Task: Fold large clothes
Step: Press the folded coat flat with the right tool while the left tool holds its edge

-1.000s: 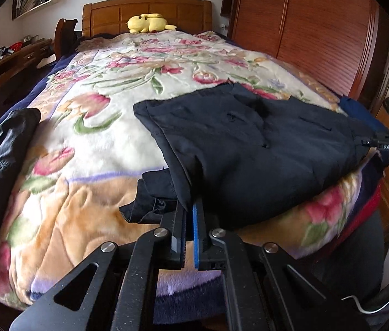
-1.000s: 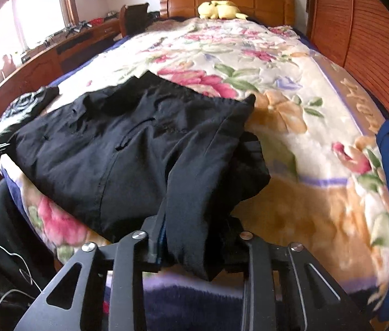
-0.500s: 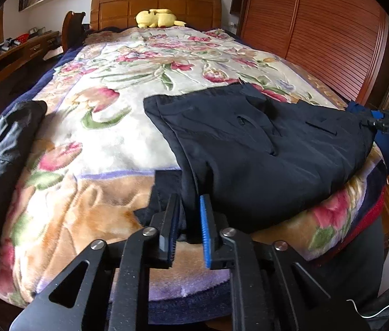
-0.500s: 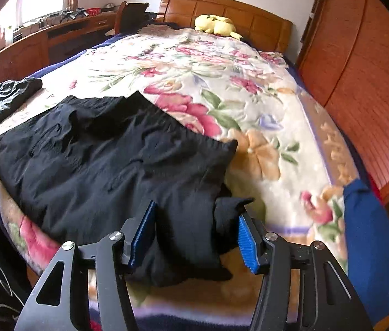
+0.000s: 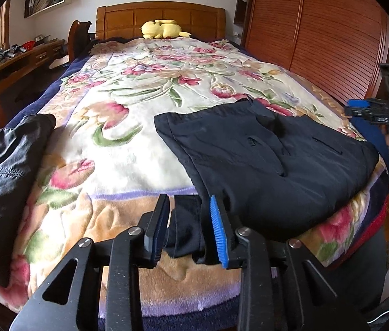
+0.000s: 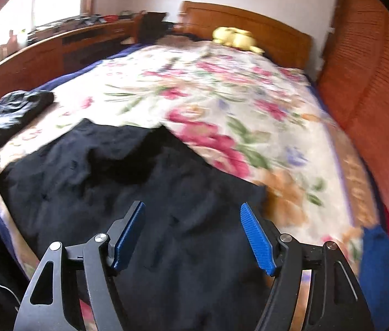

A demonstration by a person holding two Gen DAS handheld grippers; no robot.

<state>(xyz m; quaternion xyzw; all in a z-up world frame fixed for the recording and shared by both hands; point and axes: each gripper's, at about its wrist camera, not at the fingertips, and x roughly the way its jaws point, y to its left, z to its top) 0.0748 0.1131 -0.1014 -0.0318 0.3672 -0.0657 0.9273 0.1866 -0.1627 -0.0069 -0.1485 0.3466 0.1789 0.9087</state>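
Light: soft daylight, room evenly bright
Source: window (image 6: 43,2) at far left, blown out to white in the right wrist view
Shadows: faint, soft under the folded black garment (image 5: 271,160)
Sharpness: left wrist view crisp throughout
Blur: right wrist view smeared by motion, floral blanket (image 6: 222,104) and headboard (image 6: 249,27) streaked
Distortion: strong fisheye bend, wardrobe (image 5: 332,33) slats curve, dark vignette in the corners

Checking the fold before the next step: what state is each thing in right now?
Black trousers: folded, flat on the floral blanket.
Left gripper: jaws just opening, pads off the dark cloth edge between them.
Right gripper: open, just widened, nothing held.
Second dark garment: crumpled at the bed's edge.
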